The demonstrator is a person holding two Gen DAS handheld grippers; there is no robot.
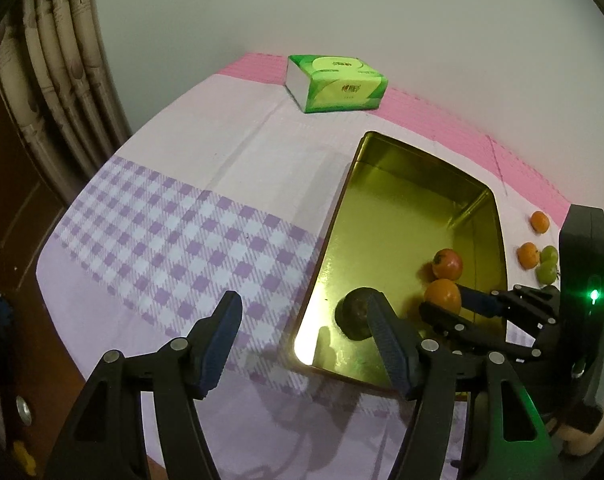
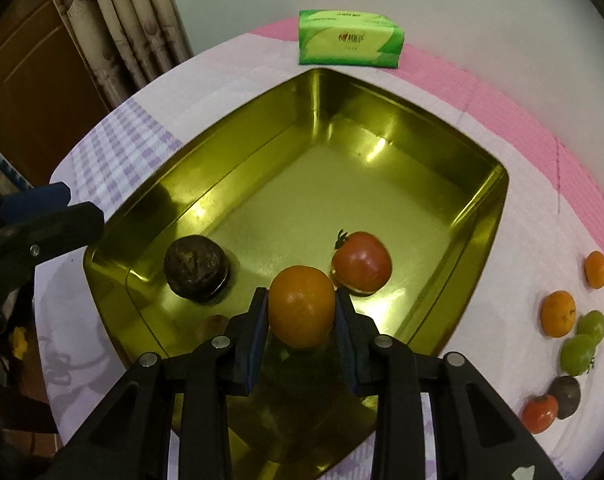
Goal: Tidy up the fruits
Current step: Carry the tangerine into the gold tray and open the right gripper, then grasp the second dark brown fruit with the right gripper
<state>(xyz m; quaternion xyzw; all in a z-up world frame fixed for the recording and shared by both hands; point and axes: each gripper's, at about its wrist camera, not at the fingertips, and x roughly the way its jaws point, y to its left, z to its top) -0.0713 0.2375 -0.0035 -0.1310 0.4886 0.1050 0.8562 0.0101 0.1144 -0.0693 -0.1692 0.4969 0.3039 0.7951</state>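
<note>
Right tool point(image 2: 302, 312) around orange point(image 2: 302, 306) — round (glossy), unblemished

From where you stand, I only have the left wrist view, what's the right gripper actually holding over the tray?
Observer: The right gripper is shut on an orange, pads pressed against both its sides, above the near end of the gold tray.
Operator: How much fruit is left on the cloth to the right? I count four.
Observer: Six. Nearest the table edge lie a red tomato and a dark round fruit that your view lacks.
Operator: Is the left gripper clear of the tray?
Observer: Yes, the left gripper is open and holds nothing, its fingertips beside the tray's left rim.
</note>
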